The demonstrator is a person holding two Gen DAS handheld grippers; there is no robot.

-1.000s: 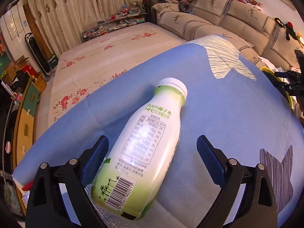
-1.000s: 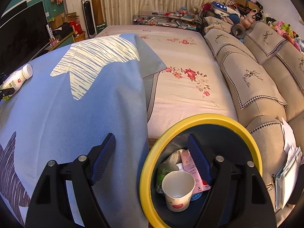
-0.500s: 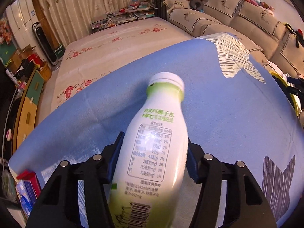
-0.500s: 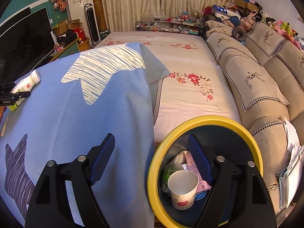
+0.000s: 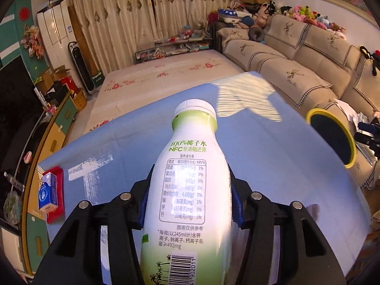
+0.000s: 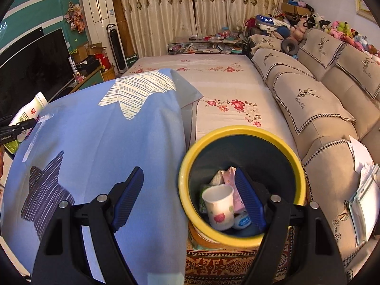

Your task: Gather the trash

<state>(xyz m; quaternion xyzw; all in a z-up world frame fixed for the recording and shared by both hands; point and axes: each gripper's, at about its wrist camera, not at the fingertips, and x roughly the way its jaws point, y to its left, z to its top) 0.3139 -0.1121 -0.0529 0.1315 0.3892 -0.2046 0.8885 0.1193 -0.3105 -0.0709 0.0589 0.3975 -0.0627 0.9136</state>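
Over the blue-covered desk (image 5: 296, 166), left tongs (image 5: 187, 197) clamped on the bottle (image 5: 190, 190), pads pressing both sides of the label, cap pointing away toward the bed. Looks lifted clear of the cloth, though hard to be sure from this angle. Right tongs (image 6: 190, 199) spread wide, holding nothing, hanging right above the bin (image 6: 294, 156), one pad over the cloth edge and the other over the bin's mouth.

Step in hand, best guess: pick-up done, carry to the bin not done yet. Bin sits off the desk's far right edge, well apart from the bottle. Next move probably calls for swinging left across the whole cloth, tipping the bottle neck-down over the yellow rim, then letting go. Might need the right tongs out of the way first, since currently parked over the opening.

Count:
- bottles: one, in the left tongs
- bins: one, yellow rim, dark inside
- already binned: one paper cup (image 6: 219, 207), one pink packet (image 6: 234, 190), some crumpled white paper, a green thing and a small round lid-ish thing, hard to tell
- still on the desk: one blue carton (image 5: 47, 193) lying on a red packet at the left edge, likely next up
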